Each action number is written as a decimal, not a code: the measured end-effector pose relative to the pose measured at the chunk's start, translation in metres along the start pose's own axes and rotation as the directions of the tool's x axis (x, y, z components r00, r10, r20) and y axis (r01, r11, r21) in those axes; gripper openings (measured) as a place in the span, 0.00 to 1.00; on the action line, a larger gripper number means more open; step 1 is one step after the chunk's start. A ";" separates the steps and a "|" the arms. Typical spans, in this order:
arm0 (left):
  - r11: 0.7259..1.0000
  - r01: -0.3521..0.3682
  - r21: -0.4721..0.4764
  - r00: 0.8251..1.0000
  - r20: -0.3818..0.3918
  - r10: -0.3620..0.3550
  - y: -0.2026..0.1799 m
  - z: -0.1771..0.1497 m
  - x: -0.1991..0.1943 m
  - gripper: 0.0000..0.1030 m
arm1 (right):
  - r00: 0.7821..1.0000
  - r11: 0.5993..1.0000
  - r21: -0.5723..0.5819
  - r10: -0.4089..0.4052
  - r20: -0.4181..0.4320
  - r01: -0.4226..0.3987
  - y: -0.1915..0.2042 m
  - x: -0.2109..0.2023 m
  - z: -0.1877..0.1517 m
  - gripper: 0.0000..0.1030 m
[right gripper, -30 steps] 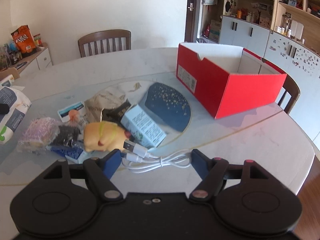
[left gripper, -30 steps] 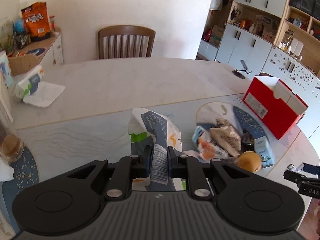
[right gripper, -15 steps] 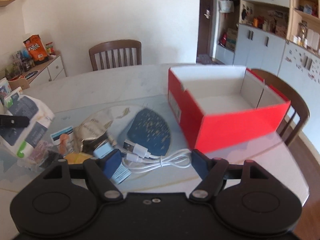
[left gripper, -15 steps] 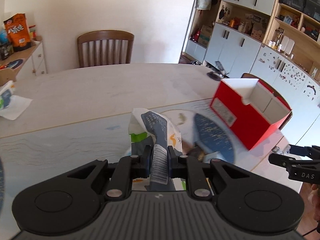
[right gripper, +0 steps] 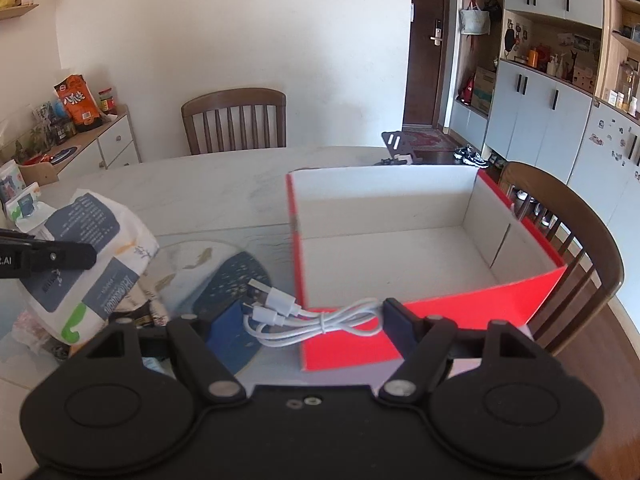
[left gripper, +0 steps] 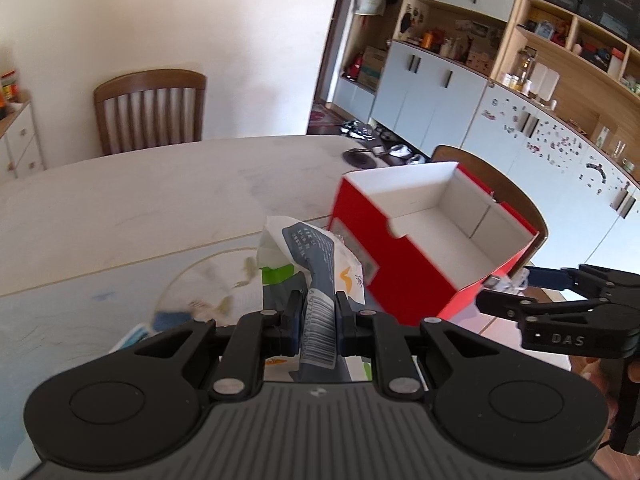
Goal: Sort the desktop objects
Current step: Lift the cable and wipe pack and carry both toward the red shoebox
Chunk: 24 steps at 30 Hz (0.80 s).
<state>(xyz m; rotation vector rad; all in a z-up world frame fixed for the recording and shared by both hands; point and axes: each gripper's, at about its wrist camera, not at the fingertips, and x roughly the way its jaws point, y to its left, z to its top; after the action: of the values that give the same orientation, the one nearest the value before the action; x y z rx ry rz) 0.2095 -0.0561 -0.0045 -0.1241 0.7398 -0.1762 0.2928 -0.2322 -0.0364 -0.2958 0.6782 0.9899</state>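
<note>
Both grippers hanging by red box (right gripper: pixel 440 320): left gripper (left gripper: pixel 316 316) clamping tissue pack (left gripper: pixel 308 256) above table (left gripper: pixel 140 200), right gripper (right gripper: pixel 304 320) gripping coiled white cable (right gripper: pixel 320 316) with wide-set jaws, right at box's near edge

Dining room with plain white walls (right gripper: pixel 224 20). A large pale marble-patterned table (right gripper: pixel 208 184) fills the foreground. A slatted brown wooden chair (right gripper: pixel 234 120) stands at 12 o'clock, a second wooden chair (right gripper: pixel 576 240) at 3 o'clock. A low white drawer cabinet (right gripper: pixel 108 144) sits at 10 o'clock; grey-doored wall cupboards (right gripper: pixel 536 112) with open wooden shelves and a dark door (right gripper: pixel 428 52) at 1 to 2 o'clock. Brown wood floor (right gripper: pixel 616 380). Bright daylight.
</note>
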 end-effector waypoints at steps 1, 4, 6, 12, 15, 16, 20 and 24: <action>1.000 0.007 0.004 1.000 0.000 -0.007 -0.006 0.004 0.004 0.14 | 1.000 1.000 -0.005 0.005 -0.002 -0.005 -0.005 0.002 0.002 0.73; 0.999 0.031 0.019 1.000 0.002 -0.032 -0.025 0.017 0.017 0.14 | 1.000 1.000 -0.020 0.007 0.000 -0.007 -0.023 0.006 0.010 0.73; 0.998 0.045 0.033 0.999 0.004 -0.046 -0.038 0.028 0.026 0.14 | 1.000 1.000 -0.021 0.002 0.000 -0.002 -0.035 0.010 0.016 0.73; 0.993 0.079 0.086 0.997 0.004 -0.080 -0.076 0.056 0.055 0.14 | 1.000 0.999 -0.028 -0.017 0.000 0.017 -0.067 0.025 0.029 0.73; 0.991 0.088 0.105 0.996 -0.011 -0.087 -0.091 0.068 0.074 0.14 | 1.000 0.999 -0.036 -0.016 -0.018 0.015 -0.080 0.037 0.036 0.73; 0.990 0.092 0.108 0.996 -0.018 -0.091 -0.095 0.071 0.080 0.14 | 1.000 0.999 -0.040 -0.016 -0.024 0.015 -0.085 0.041 0.038 0.73; 0.985 0.101 0.141 0.994 -0.047 -0.095 -0.113 0.085 0.107 0.14 | 0.999 0.998 -0.070 0.001 -0.053 -0.004 -0.097 0.056 0.047 0.73; 0.980 0.109 0.165 0.990 -0.106 -0.092 -0.125 0.093 0.141 0.14 | 0.995 0.994 -0.102 0.014 -0.095 -0.024 -0.108 0.075 0.054 0.73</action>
<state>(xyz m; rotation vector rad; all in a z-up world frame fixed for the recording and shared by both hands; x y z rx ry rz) 0.3608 -0.2018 -0.0072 0.0105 0.8129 -0.3431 0.4329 -0.2115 -0.0515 -0.4296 0.7175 1.0358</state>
